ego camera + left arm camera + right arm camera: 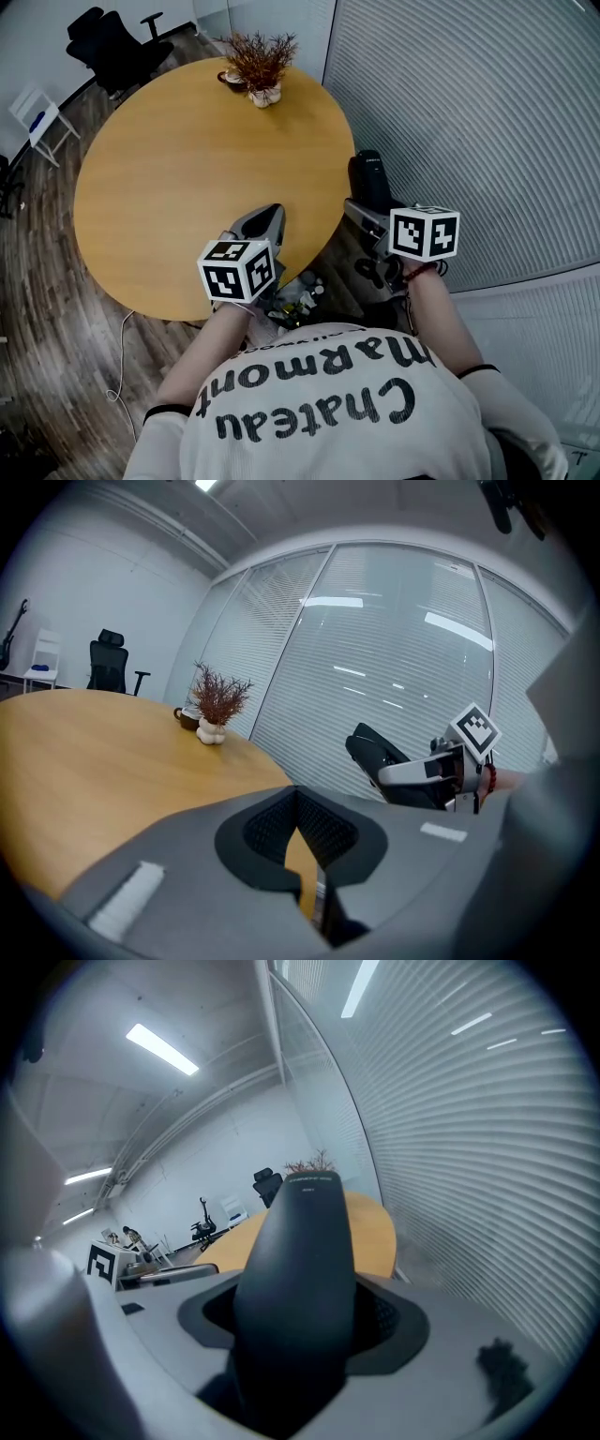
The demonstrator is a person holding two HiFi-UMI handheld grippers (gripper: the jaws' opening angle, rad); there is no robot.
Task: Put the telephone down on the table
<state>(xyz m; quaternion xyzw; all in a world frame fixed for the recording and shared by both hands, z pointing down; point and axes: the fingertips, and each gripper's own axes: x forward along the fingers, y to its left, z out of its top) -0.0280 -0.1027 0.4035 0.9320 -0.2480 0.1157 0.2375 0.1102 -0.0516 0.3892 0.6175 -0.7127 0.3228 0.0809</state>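
Telephone (295, 1279) is clamped between the jaws of the right gripper (302, 1335), gripped low on its body with the top end pointed away. It is held in the air just past the table (187, 169) edge, at 3 o'clock of the tabletop. Left gripper (302, 829) is closed, or nearly so, on nothing. Telephone is judged rigid, light and smooth-shelled, so slip is possible if tilted. Hold is best kept mid-body.

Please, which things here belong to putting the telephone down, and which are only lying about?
Belong to the job: telephone, right hand-held gripper holding it, table.
Lying about: plant in its vase, cup beside it, black office chair.
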